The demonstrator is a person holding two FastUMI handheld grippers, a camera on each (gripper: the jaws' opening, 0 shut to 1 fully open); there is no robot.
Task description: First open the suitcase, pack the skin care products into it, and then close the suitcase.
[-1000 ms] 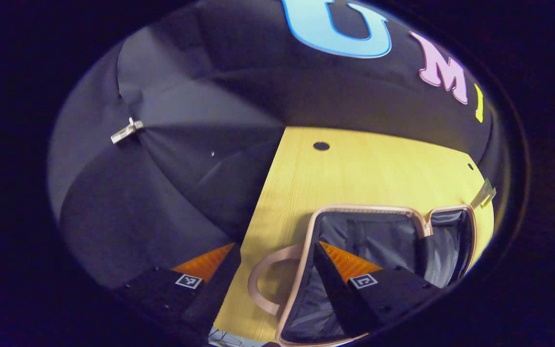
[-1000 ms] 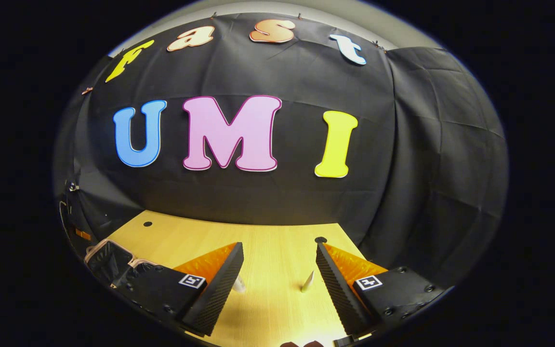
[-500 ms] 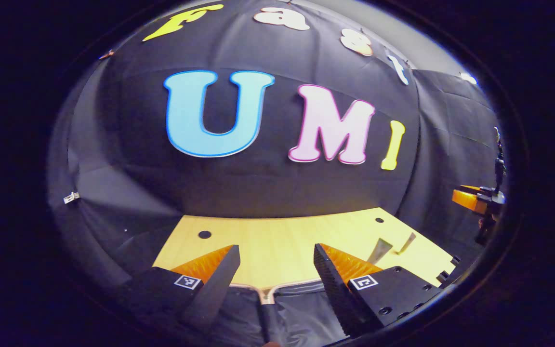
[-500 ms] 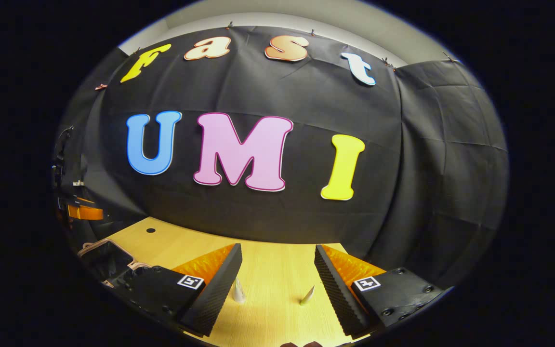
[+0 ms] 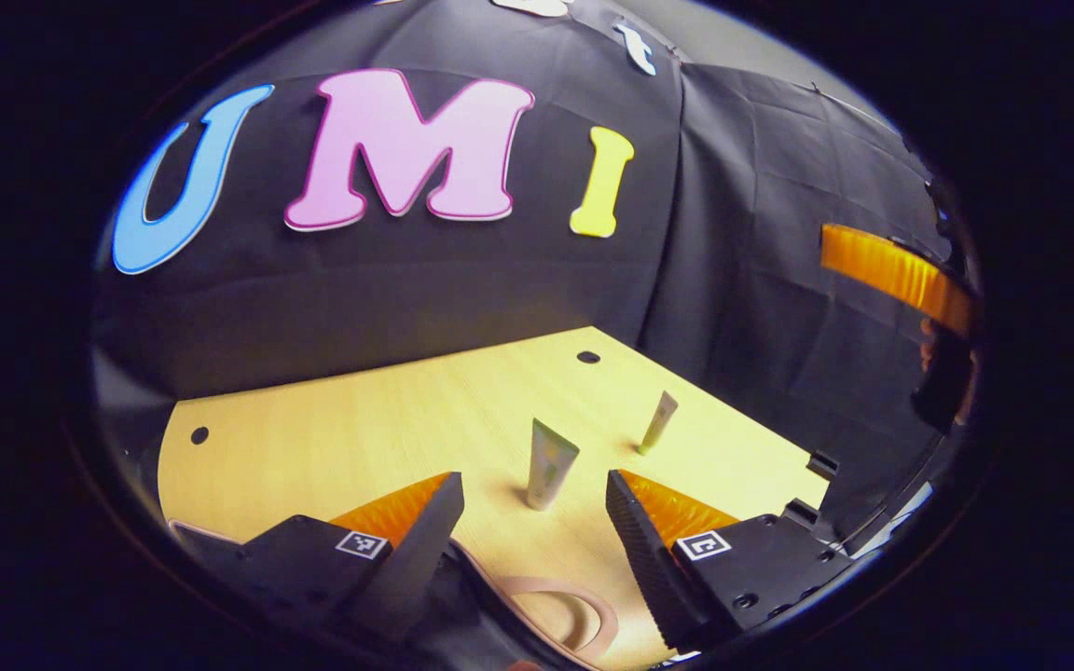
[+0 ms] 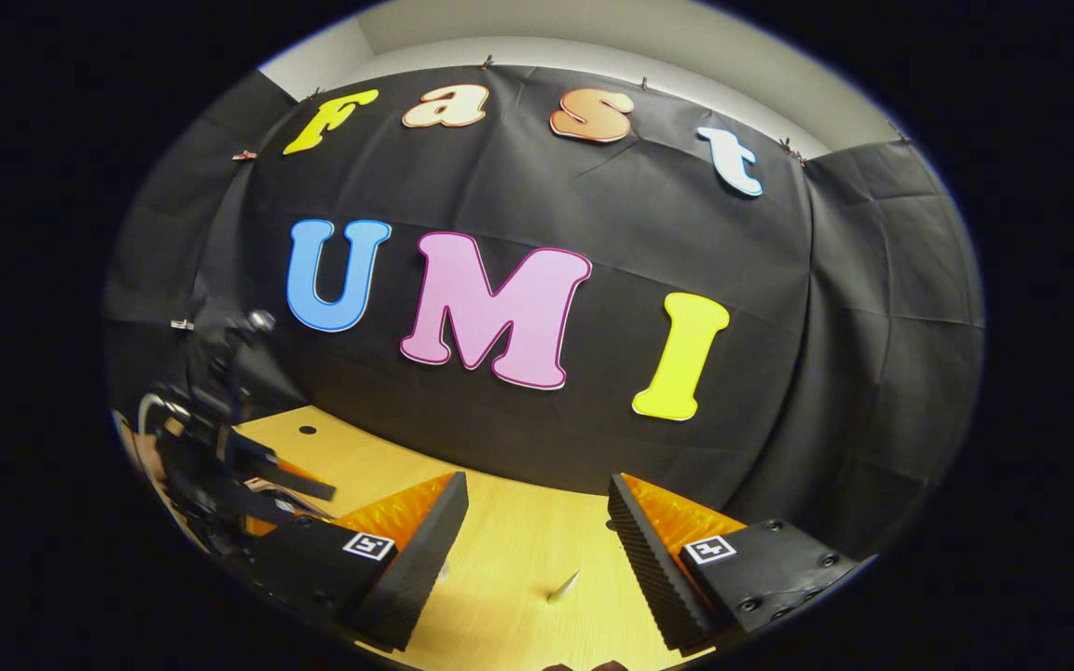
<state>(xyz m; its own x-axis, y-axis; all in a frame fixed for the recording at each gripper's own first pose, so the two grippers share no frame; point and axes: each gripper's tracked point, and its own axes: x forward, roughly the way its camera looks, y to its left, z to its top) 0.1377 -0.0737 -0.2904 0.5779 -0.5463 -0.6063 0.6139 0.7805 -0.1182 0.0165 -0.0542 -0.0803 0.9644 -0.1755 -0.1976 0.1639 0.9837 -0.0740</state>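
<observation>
Pale tube [image 5: 551,462] is seen standing upright on the wooden table [image 5: 388,419], dead ahead of the left gripper [image 5: 532,531], whose fingers are spread with nothing held. A thinner tube [image 5: 659,421] stands farther off to its right, and the suitcase [image 5: 537,606] edge lies just below the fingers. The right gripper [image 6: 537,540] is likewise spread and empty, so the left is judged nearer.

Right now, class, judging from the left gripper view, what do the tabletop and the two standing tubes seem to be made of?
Tabletop: pale wood or wood-look laminate, matte, with fine straight grain lines and round drilled holes.
Nearer tube: probably soft plastic, satin, tapering from a flat crimped end down to a cap.
Farther tube: looks the same, but too small to be sure.
</observation>
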